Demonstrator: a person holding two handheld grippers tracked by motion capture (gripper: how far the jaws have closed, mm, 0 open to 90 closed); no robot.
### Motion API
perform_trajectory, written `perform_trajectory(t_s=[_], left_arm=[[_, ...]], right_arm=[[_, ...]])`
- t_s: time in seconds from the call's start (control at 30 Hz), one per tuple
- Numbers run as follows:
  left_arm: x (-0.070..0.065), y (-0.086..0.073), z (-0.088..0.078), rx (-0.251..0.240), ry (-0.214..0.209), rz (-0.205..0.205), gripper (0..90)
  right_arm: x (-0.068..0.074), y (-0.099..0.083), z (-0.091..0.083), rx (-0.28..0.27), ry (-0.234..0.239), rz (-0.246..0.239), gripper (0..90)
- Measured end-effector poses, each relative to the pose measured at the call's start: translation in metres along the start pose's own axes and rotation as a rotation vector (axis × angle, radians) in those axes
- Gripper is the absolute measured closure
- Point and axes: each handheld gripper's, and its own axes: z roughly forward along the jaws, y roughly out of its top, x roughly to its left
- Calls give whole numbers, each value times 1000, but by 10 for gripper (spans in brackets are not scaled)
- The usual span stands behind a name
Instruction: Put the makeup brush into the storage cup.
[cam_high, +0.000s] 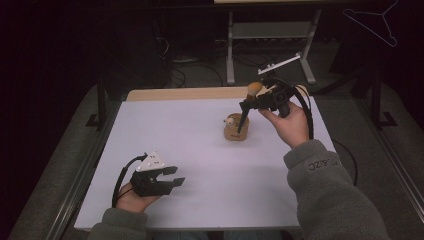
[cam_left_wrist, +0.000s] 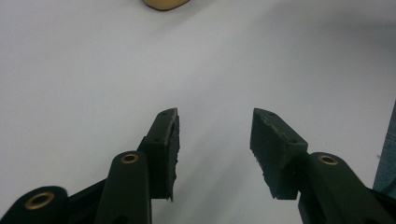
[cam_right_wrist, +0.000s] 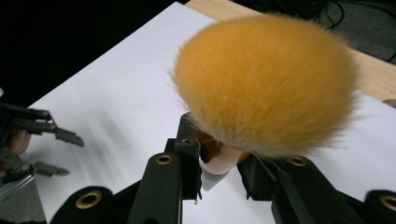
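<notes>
- Orange, fluffy-headed makeup brush with a pale ferrule sits clamped between the jaws of the right gripper, its bristle head bulging just past the jaw tips; in the high view the brush rides high above the far half of the table.
- Below and just left of the right gripper stands a small tan wooden holder on the white table sheet; a dark slim stick slants from the gripper's side down into it, and a small pale object sits at its top left, too small to identify.
- Ahead of the left gripper lies bare sheet, with a cut-off tan edge of the holder at the top of its own view.
- Beyond the table, a metal frame and a wire hanger sit in near darkness.
- Most of the brush handle is hidden behind the jaws.
- Right hand is raised, wrapped around the gripper body, with a grey sleeve behind it.
- Left hand rests low near the table's front edge; the left gripper has its jaws spread apart, holding nothing.
</notes>
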Motion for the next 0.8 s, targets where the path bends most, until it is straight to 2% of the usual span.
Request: perform_trajectory(t_s=[0.13,0.27,0.37,0.57,0.8], left_arm=[[0,1,-1,-5,1,2,513],[0,0,0,-12,2,3,510],[-1,1,2,-6,-1,1,506],[-1,1,3,-2,2,4,503],[1,0,2,-4,1,-3,500]], right_arm=[[-5,8,0,-18,-12,6,702],[-11,13,4,-30,-24,32,702],[-18,17,8,-35,-49,47,702],[-31,19,18,-41,-85,92,702],[-38,18,26,-34,-113,108,702]])
